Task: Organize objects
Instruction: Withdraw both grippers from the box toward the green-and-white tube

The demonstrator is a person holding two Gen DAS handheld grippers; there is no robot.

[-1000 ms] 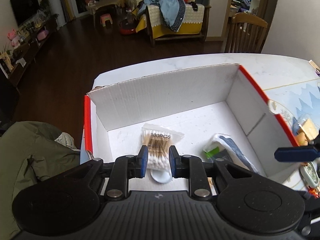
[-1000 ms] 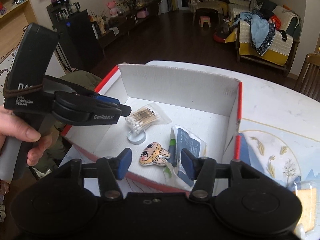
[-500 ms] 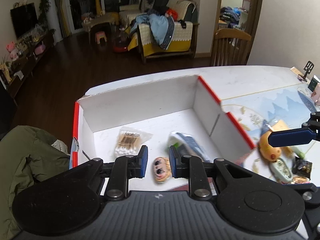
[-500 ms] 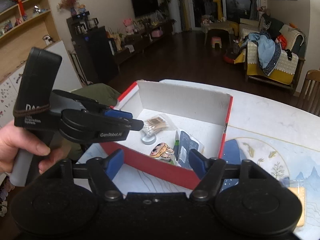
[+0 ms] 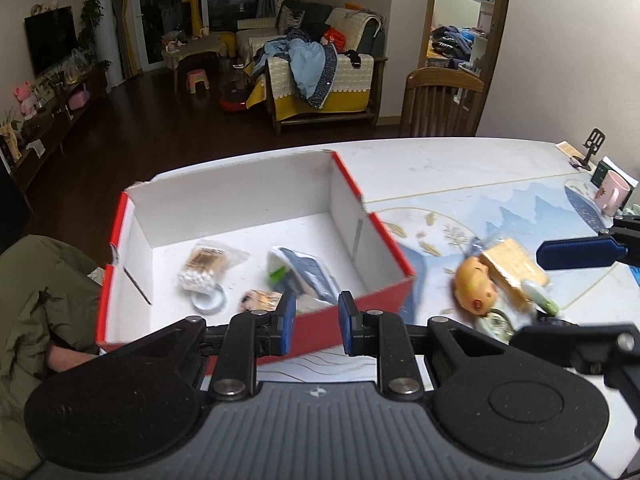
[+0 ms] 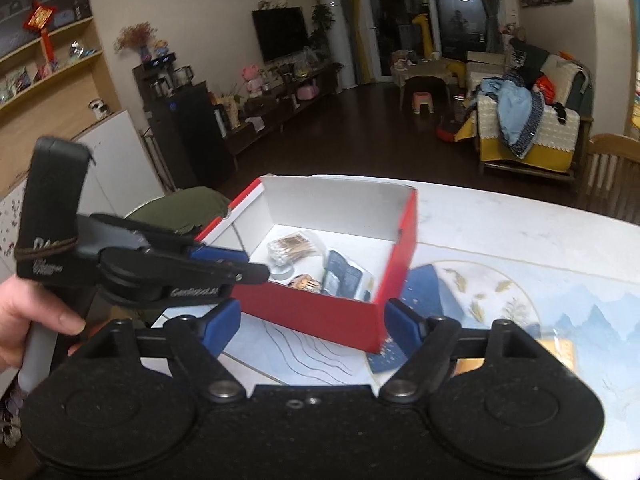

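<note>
My left gripper (image 5: 316, 322) hangs over the near wall of the box (image 5: 372, 216), fingers at a narrow gap, nothing between them. My right gripper (image 6: 312, 324) sits off the box's near corner, fingers spread wide, empty. The red box, white inside, stands at the table's (image 5: 460, 164) left edge. Inside it: a swab pack (image 5: 206, 266) toward the back left, a white disc (image 5: 208, 300) just beside and in front of it, a blue pouch (image 5: 308, 274) toward the right wall, and a cartoon-face piece (image 5: 258, 300) near the front wall; blur hides finer detail. Outside, to the right of the box on the printed mat (image 5: 520, 212): an orange toy (image 5: 476, 286) touching a tan packet (image 5: 514, 270), with some small items beside them, too blurred to name. A pink mug (image 5: 610, 198) stands near the table's far right edge.
</note>
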